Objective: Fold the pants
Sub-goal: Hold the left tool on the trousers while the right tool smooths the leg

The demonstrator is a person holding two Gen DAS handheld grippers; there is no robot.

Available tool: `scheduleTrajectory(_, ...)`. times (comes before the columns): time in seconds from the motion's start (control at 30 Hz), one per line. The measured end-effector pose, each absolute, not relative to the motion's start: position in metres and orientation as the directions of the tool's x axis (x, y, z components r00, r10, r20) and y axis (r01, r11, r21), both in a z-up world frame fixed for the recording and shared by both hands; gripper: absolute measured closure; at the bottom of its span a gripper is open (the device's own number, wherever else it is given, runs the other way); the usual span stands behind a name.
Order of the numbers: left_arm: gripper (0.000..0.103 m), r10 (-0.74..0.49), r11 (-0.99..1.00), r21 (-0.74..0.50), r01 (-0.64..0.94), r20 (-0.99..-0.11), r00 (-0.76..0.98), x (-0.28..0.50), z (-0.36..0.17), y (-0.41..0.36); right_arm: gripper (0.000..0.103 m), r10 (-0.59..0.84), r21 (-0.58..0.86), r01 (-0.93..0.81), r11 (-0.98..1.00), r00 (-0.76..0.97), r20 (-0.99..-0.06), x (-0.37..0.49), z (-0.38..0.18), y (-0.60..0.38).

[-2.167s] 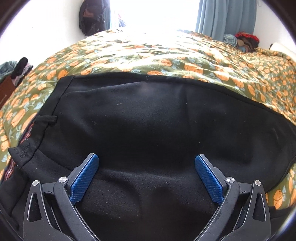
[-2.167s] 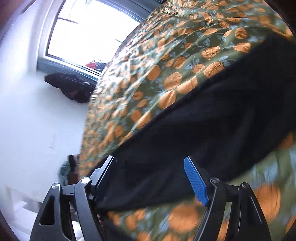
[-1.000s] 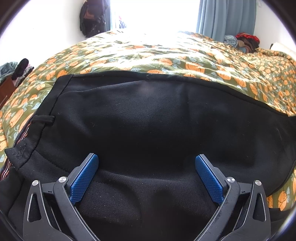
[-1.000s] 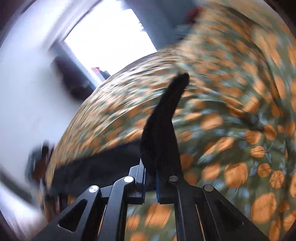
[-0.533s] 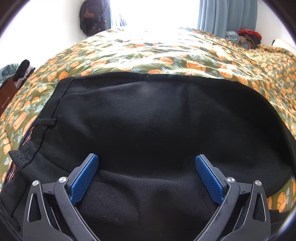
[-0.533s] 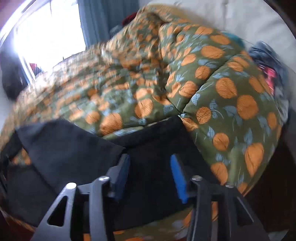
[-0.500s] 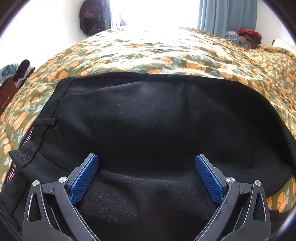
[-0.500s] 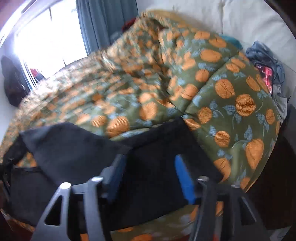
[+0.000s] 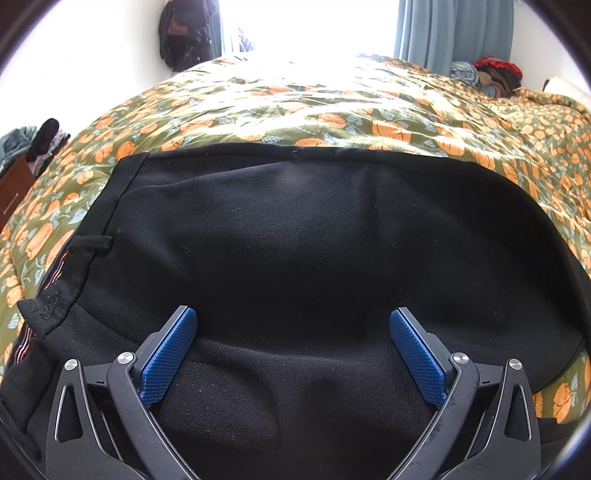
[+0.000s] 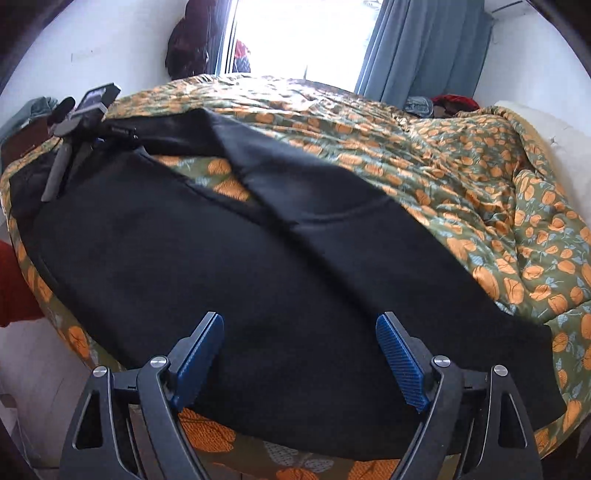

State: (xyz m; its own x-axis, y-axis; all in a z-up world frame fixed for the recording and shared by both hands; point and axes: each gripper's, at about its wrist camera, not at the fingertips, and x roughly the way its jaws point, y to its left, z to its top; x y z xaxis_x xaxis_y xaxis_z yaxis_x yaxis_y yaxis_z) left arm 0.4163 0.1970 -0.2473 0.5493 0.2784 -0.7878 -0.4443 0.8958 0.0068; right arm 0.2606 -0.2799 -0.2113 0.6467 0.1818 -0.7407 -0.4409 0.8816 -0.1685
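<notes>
Black pants (image 10: 258, 280) lie spread across the bed, one leg laid diagonally over the other. In the left wrist view the pants (image 9: 295, 240) fill the middle, with the waistband and a belt loop (image 9: 90, 244) at the left. My left gripper (image 9: 293, 339) is open and empty, low over the waist part. It also shows at far left in the right wrist view (image 10: 79, 122). My right gripper (image 10: 299, 350) is open and empty over the leg ends near the bed's front edge.
The bed has a green quilt with orange flowers (image 10: 498, 206). A bright window and blue curtain (image 10: 417, 48) stand behind it. Dark clothes hang on the wall (image 9: 184, 33). Clothes lie piled at the back right (image 9: 487, 74). A wooden dresser (image 9: 13, 184) stands at left.
My right gripper was shut on a pant leg a second ago, carried it across, and is now open over the laid-down leg. The left gripper has stayed open in place.
</notes>
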Motion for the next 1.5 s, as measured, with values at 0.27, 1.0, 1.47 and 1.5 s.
scheduleTrajectory(0.27,0.001,0.278,0.896,0.007,-0.444,-0.788,0.549,0.416,-0.247,0.197,0.019,0.161,-0.162,-0.41,0.897,0.647,-0.746,0.247,-0.212,-0.286)
scheduleTrajectory(1.0,0.001,0.278,0.896,0.007,-0.444,-0.788,0.549,0.416,-0.247,0.197,0.019,0.195,-0.096,-0.39,0.916,0.641,-0.743,0.256,-0.206,-0.291)
scheduleTrajectory(1.47,0.001,0.279,0.896,0.007,-0.444,-0.788,0.549,0.416,-0.247,0.197,0.019,0.232,-0.056,-0.378,0.924,0.672,-0.703,0.252,-0.192,-0.301)
scheduleTrajectory(1.5,0.001,0.278,0.896,0.007,-0.444,-0.788,0.549,0.416,-0.247,0.197,0.019,0.236,-0.047,-0.372,0.927,0.676,-0.699,0.251,-0.19,-0.303)
